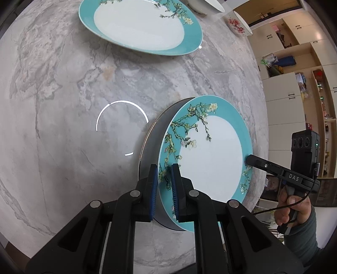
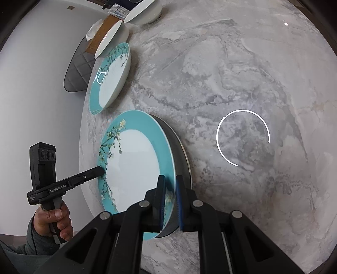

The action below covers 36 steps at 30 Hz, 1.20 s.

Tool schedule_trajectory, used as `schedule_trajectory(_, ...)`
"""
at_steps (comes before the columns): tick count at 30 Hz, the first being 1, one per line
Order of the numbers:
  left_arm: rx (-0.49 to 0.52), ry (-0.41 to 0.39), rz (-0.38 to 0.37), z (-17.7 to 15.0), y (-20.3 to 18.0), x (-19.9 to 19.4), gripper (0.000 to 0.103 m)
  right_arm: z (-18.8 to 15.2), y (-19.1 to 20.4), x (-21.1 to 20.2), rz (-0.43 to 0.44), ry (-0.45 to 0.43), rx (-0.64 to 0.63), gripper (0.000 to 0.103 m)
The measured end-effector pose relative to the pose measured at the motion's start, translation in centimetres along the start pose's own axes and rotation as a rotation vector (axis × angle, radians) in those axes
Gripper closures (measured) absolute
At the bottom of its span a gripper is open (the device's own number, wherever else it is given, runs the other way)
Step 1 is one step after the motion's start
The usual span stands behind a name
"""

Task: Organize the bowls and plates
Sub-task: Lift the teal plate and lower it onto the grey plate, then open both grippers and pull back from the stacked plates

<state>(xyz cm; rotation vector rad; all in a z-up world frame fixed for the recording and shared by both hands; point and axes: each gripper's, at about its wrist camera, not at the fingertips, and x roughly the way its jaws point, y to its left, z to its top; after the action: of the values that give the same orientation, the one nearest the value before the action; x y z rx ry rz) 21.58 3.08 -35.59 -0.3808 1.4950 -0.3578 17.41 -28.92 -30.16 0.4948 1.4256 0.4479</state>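
Blue-padded fingers [image 1: 154, 185] of the left hand-held gripper [image 1: 164, 189] are closed on the rim of a teal plate with a blossom branch pattern [image 1: 210, 151], one pad above the rim and one below it. On the opposite side of the same plate, the right hand-held gripper [image 2: 169, 200] is clamped on the rim in the same way, so the plate is held between the two tools. This plate is tilted, and a dark shadow lies under it on the grey marble bench [image 1: 84, 94]; I cannot tell if its low edge touches the bench. From the left wrist view, the right hand-held gripper [image 1: 249, 159] comes in from the far right side of the plate, and the person's right hand [image 1: 292, 208] holds its handle. From the right wrist view, the left hand-held gripper [image 2: 101, 169] comes in from the far left side, with the left hand [image 2: 52, 223] on its handle. Ahead of the left hand-held gripper, well apart from the held plate, a second teal blossom plate [image 1: 139, 27] lies flat on the bench. Beyond it are a white bowl with pink flowers [image 1: 238, 25] and a plain white bowl [image 2: 145, 11], both near the bench edge. Cream cabinets and open shelves [image 1: 294, 84] stand to the right of the bench.
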Motion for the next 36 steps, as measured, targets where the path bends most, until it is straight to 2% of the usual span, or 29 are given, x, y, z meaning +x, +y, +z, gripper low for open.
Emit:
schedule_trajectory(7, -0.015, -0.01, 0.005, 0.4, 0.5, 0.5, 0.092, -0.4, -0.5, 0.8, 0.0, 0.003, -0.001, 0.091)
schedule_trajectory(16, 0.022, -0.012, 0.061, 0.5, -0.2, 0.4, 0.09, 0.1, 1.6, 1.3, -0.105, 0.014, -0.099, 0.089)
schedule_trajectory(28, 0.089, -0.036, 0.148, 0.5, -1.8, 1.0, 0.09, -0.7, 4.7, 1.9, -0.348, -0.006, -0.224, 0.079)
schedule_trajectory(33, 0.082, -0.045, 0.141, 0.5, -1.8, 0.9, 0.089, -1.1, 5.7, 2.4, -0.417, -0.015, -0.285, 0.075)
schedule_trajectory(36, 0.088, -0.051, 0.147, 0.4, -1.8, 0.9, 0.088, -1.5, 6.6, 3.1, -0.491, -0.022, -0.328, 0.074)
